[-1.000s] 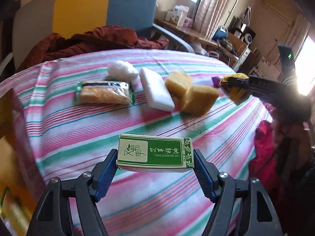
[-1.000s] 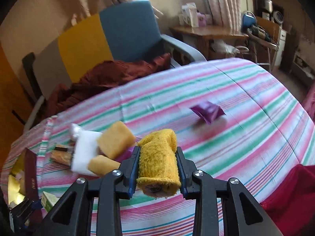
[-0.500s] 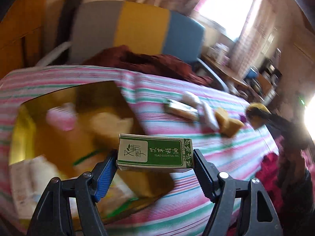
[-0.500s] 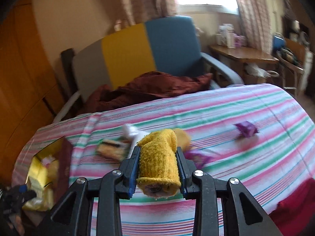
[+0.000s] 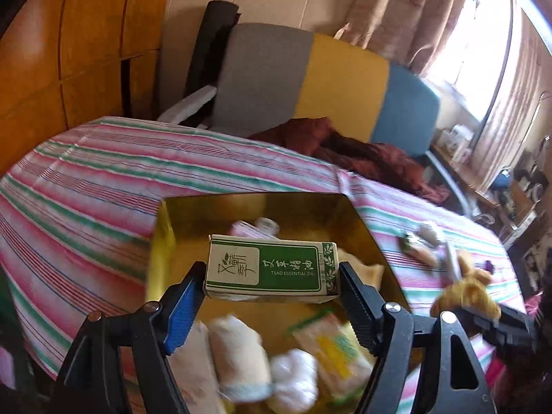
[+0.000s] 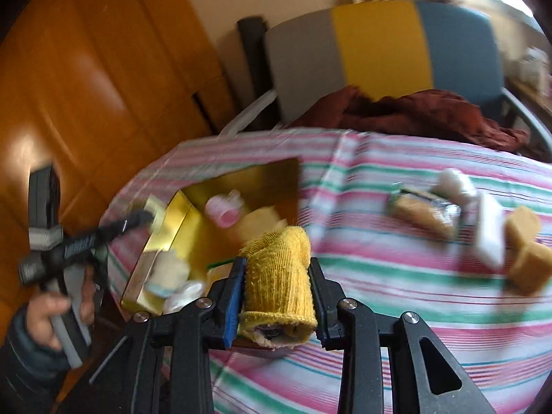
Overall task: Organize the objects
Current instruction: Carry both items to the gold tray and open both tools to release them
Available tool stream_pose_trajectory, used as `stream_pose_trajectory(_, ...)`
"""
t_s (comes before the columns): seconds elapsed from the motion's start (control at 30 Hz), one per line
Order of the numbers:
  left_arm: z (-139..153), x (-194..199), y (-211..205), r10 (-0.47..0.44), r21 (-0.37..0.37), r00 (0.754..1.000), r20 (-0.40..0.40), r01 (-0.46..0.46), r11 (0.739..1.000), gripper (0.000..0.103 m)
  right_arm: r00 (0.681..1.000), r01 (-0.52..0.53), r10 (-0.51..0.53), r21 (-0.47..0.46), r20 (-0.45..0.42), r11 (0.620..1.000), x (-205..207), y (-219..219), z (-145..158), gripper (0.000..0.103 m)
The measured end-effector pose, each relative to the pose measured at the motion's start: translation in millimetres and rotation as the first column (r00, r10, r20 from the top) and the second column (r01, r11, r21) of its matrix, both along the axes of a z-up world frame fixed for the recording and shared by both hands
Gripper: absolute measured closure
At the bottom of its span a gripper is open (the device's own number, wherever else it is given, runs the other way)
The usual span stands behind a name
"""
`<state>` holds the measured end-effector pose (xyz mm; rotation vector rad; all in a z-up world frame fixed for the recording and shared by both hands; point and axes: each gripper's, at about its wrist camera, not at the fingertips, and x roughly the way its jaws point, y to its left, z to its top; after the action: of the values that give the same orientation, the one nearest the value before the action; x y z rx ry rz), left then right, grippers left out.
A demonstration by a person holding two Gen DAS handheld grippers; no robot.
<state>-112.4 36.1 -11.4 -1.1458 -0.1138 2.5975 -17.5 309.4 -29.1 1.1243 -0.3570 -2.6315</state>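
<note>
Things inside gold box (image 5: 162, 238) blurred, hard to name. Green box (image 5: 270, 269) gripped in left gripper (image 5: 270, 296) jaws above gold box, earlier above counter (image 5: 86, 189). Yellow sock (image 6: 279, 276) between opening right gripper (image 6: 277, 305) jaws, now near gold box.

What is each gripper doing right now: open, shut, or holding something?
Left gripper: shut on the green essential oil box.
Right gripper: shut on the yellow cloth roll.
</note>
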Motion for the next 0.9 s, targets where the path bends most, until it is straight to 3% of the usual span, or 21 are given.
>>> stream_pose_trajectory(0.1, -3.0, -18.3, -9.8, 0.065, -0.026, 0.998, 0.023, -0.065, 0.998, 0.02, 0.998, -0.045, 0.046, -0.01, 0.049, 0.999, -11.4, -24.6, -14.6, 0.058)
stream_pose_trajectory(0.13, -3.8, -19.1, -13.8, 0.077, -0.013, 0.997, 0.026, -0.076, 0.997, 0.019, 0.997, -0.049, 0.048, 0.008, 0.06, 0.999, -14.9, -31.5, -20.1, 0.042)
stream_pose_trajectory(0.2, -6.4, -16.1, -18.1, 0.076, 0.006, 0.997, 0.031, -0.077, 0.997, 0.019, 0.996, -0.048, 0.047, 0.017, 0.072, 0.999, -16.6, -38.9, -26.2, 0.03)
stream_pose_trajectory(0.37, -15.3, 3.7, -18.7, 0.078, 0.017, 0.996, 0.043, -0.079, 0.997, 0.019, 0.994, -0.066, 0.063, 0.02, 0.092, 0.998, -12.1, -45.6, -29.8, 0.03)
stream_pose_trajectory(0.5, -15.7, 25.0, -14.3, 0.075, 0.015, 0.996, 0.037, -0.076, 0.997, 0.019, 0.994, -0.051, 0.049, 0.022, 0.096, 0.998, -4.7, -45.7, -29.6, 0.02)
stream_pose_trajectory(0.9, -6.2, 73.6, 9.2, 0.009, -0.045, 1.0, -0.016, -0.01, 0.999, 0.019, 0.998, -0.016, 0.012, 0.066, 0.056, 0.998, 12.6, -53.0, -14.8, 0.009)
